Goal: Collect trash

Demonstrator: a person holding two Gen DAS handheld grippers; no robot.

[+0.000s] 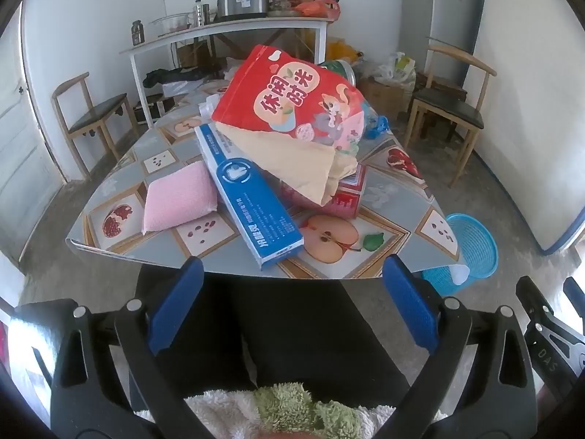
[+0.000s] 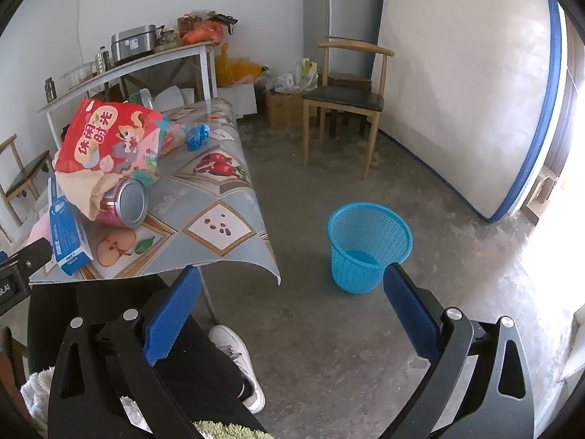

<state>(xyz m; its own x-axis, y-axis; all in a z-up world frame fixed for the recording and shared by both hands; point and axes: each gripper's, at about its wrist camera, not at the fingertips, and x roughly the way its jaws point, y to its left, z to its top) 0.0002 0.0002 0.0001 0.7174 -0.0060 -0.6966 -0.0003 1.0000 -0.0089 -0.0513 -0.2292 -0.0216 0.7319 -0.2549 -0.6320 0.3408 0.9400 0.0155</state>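
**Both tongs released above the lap, trash piled on the table**

We hold the left gripper (image 1: pixel 292 300) spread wide with nothing between its blue pads (image 1: pixel 177 303); it hangs over our dark trousers (image 1: pixel 303 333), just short of the near edge of the table (image 1: pixel 153 252). The right gripper (image 2: pixel 292 311) is likewise released and empty, angled toward the bare concrete floor (image 2: pixel 329 347), with a white shoe (image 2: pixel 237 362) below its left finger.

On the fruit-patterned tablecloth we see the trash in one heap. A red snack bag (image 1: pixel 289 98) leans on top at the far side, a beige paper wrapper (image 1: pixel 303 161) spilling out from under it. A long blue box (image 1: pixel 252 201) runs from the heap toward the near edge, and a pink sponge (image 1: pixel 179 194) lies just left of it, touching. In the right wrist view a red can (image 2: pixel 124 205) lies on its side beneath the wrapper, its silver end facing right. A crumpled blue scrap (image 2: pixel 197 135) sits farther back on the table.

The blue mesh bin (image 2: pixel 369 245) stands upright on the floor to the right of the table, apart from it. Wooden chairs (image 2: pixel 343 102) stand against the far wall.
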